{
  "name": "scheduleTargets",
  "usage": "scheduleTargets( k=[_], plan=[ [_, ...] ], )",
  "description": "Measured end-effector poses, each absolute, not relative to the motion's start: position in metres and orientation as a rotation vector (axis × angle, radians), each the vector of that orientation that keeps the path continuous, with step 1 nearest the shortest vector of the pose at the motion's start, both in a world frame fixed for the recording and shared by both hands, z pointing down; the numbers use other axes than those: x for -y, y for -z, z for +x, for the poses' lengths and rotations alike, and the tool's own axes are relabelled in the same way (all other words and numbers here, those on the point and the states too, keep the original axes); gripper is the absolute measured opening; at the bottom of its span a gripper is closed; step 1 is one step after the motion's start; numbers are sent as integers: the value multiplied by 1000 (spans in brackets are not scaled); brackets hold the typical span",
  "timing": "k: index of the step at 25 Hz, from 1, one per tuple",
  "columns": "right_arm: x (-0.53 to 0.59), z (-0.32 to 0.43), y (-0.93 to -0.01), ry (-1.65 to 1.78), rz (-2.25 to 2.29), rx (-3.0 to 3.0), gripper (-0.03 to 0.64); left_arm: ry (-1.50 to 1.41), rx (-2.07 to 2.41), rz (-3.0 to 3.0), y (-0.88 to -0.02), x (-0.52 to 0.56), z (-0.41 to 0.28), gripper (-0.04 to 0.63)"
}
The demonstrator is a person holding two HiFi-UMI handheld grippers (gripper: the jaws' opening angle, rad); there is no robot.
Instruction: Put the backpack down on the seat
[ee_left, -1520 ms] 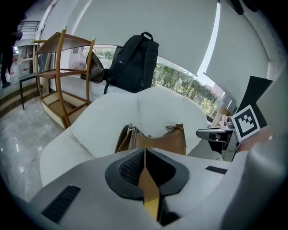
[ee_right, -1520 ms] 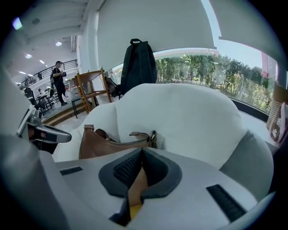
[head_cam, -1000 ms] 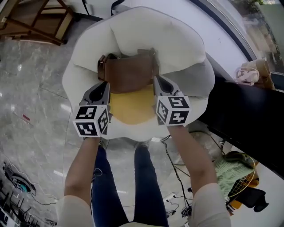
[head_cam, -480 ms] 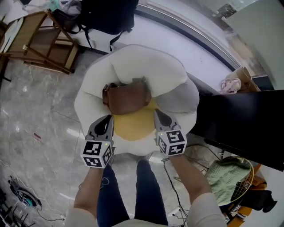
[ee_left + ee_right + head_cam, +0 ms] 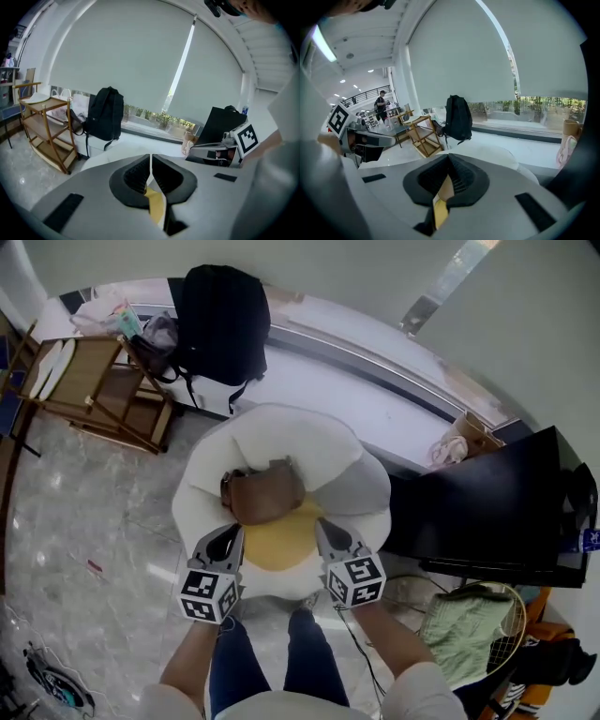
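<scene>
A brown backpack (image 5: pixel 265 495) lies on the round white seat (image 5: pixel 309 442), at the back of its yellow cushion (image 5: pixel 281 542). My left gripper (image 5: pixel 234 533) and right gripper (image 5: pixel 322 525) hover over the seat's front edge, on either side of the cushion and short of the backpack. Both are shut with nothing between the jaws. In the left gripper view the left gripper (image 5: pixel 150 164) has its jaws pressed together over a sliver of yellow cushion (image 5: pixel 157 206). The right gripper (image 5: pixel 448 165) looks the same in its own view.
A black backpack (image 5: pixel 222 324) leans on the window ledge behind the seat, beside a wooden rack (image 5: pixel 94 390). A black cabinet (image 5: pixel 487 512) stands to the right, with a paper bag (image 5: pixel 459 442) behind it and a basket of green cloth (image 5: pixel 464 620) in front. Cables lie on the floor.
Both grippers have drawn back from the brown backpack toward the seat's front edge. The backpack stays on the seat. The view has pulled away, showing more of the room.
</scene>
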State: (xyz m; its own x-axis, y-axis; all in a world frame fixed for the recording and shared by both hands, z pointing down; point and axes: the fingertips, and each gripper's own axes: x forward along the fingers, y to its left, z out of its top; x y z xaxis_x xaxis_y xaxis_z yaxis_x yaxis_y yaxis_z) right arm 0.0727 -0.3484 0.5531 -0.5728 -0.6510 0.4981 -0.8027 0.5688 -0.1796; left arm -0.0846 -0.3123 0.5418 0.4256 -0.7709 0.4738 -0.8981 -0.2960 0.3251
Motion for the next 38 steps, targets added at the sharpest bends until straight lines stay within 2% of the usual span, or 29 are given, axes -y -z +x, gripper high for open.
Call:
scheduleTargets(
  k=[14, 38],
  plan=[
    [277, 73, -397, -406, 1178, 2607, 31, -253, 1434, 2287, -394, 246, -73, 41],
    [211, 77, -296, -341, 1253, 2715, 31, -197, 1493, 2406, -306, 195, -75, 41]
  ],
)
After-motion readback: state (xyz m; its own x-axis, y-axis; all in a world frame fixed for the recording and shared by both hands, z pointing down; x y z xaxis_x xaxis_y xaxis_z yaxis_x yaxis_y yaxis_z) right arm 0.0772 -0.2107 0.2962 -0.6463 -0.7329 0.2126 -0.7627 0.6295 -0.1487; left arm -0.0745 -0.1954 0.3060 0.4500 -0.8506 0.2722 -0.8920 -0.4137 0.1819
